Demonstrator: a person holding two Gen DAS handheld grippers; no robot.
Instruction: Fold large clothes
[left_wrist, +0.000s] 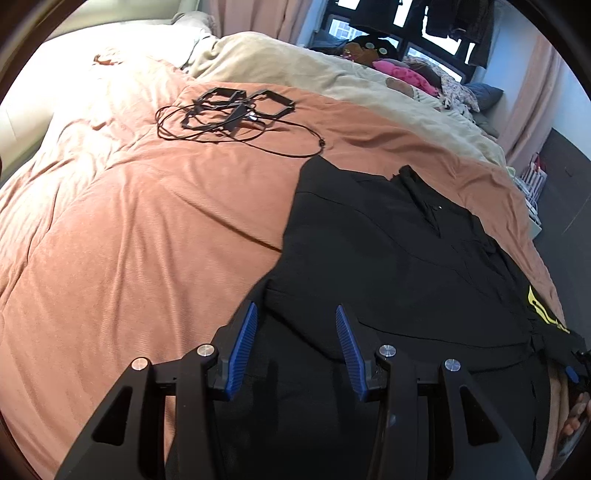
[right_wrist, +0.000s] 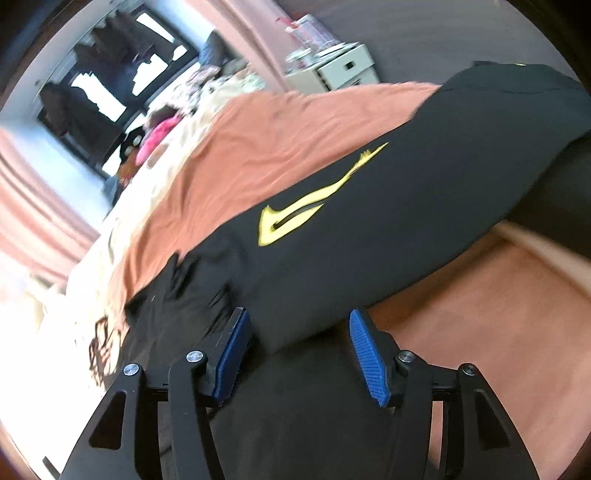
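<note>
Both jaws are held apart, empty, on the left gripper (left_wrist: 297, 314) and right gripper (right_wrist: 301, 317) above the black garment (left_wrist: 388, 258), spread on an orange bedspread (left_wrist: 147, 221); curtains (left_wrist: 258, 14) frame the window (left_wrist: 417, 33).

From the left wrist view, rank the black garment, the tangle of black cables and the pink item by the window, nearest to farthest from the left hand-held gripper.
1. Black garment, directly beneath the open left hand-held gripper.
2. Tangle of black cables, mid-bed, ahead and left.
3. Pink item, far right, by the window.
</note>
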